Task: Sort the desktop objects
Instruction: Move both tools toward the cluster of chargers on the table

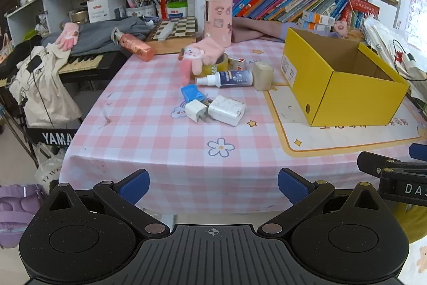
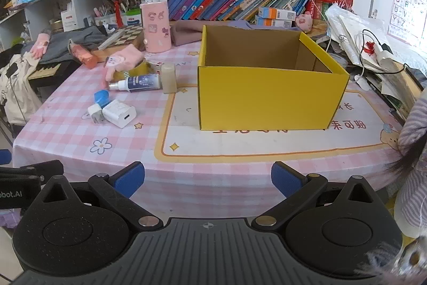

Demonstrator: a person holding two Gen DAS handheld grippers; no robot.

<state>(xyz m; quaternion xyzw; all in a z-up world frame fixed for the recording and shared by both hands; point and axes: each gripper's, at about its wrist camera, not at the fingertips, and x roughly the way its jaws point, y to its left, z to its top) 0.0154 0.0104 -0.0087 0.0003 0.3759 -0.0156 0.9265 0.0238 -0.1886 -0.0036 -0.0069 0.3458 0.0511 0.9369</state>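
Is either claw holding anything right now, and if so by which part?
Nothing is held. The left claw and the right claw are both open and empty, short of the table's near edge.

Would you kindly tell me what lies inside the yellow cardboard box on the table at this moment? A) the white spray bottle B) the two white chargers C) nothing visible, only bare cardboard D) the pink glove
C: the yellow box shows only bare brown cardboard inside, while the spray bottle, chargers and pink glove all lie on the tablecloth beside it.

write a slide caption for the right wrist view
Open right gripper faces an empty yellow box on the checked table.
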